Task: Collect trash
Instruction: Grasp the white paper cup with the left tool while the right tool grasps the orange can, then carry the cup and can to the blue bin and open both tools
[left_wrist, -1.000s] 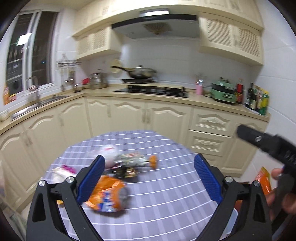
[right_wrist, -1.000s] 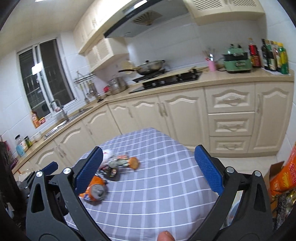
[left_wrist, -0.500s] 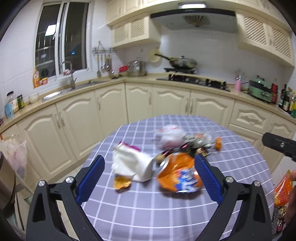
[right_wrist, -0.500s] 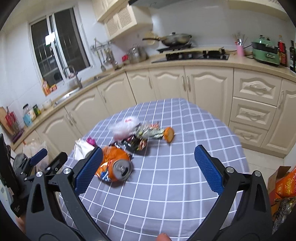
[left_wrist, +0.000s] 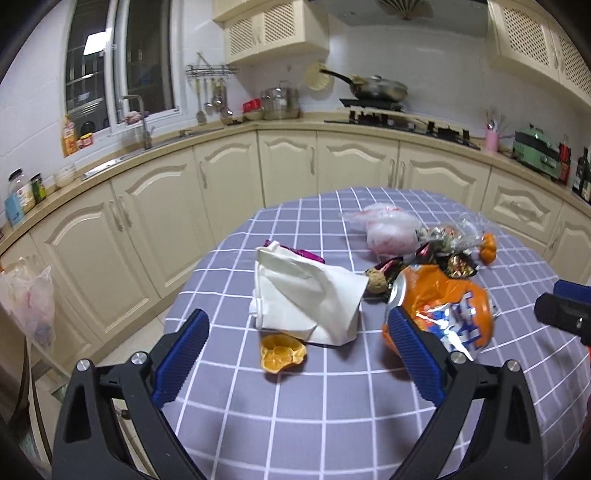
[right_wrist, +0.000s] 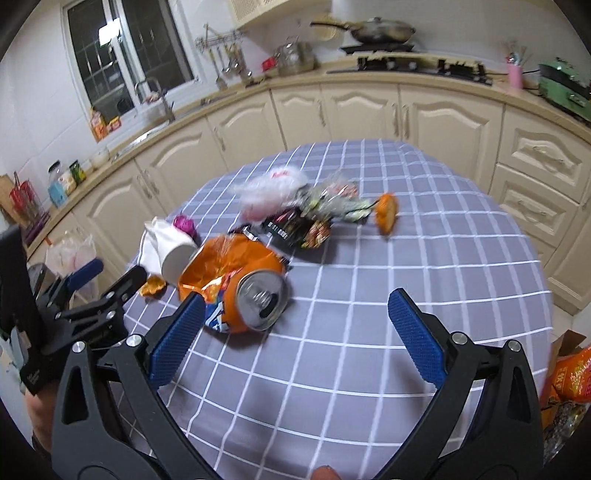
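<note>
Approaching the trash: both grippers spread and empty, nothing collected yet.
Left gripper (left_wrist: 297, 350) and right gripper (right_wrist: 295, 332) hover over the checked cloth (right_wrist: 406, 258). All trash lies at its left-centre: crushed orange can (right_wrist: 240, 291), crumpled white paper (left_wrist: 306, 295), dry peel (left_wrist: 282, 352), glossy wrappers (right_wrist: 306, 225), thin plastic bag (left_wrist: 388, 229).

Both the left gripper (left_wrist: 297, 354) and right gripper (right_wrist: 295, 332) hover with jaws spread wide, holding nothing.
</note>
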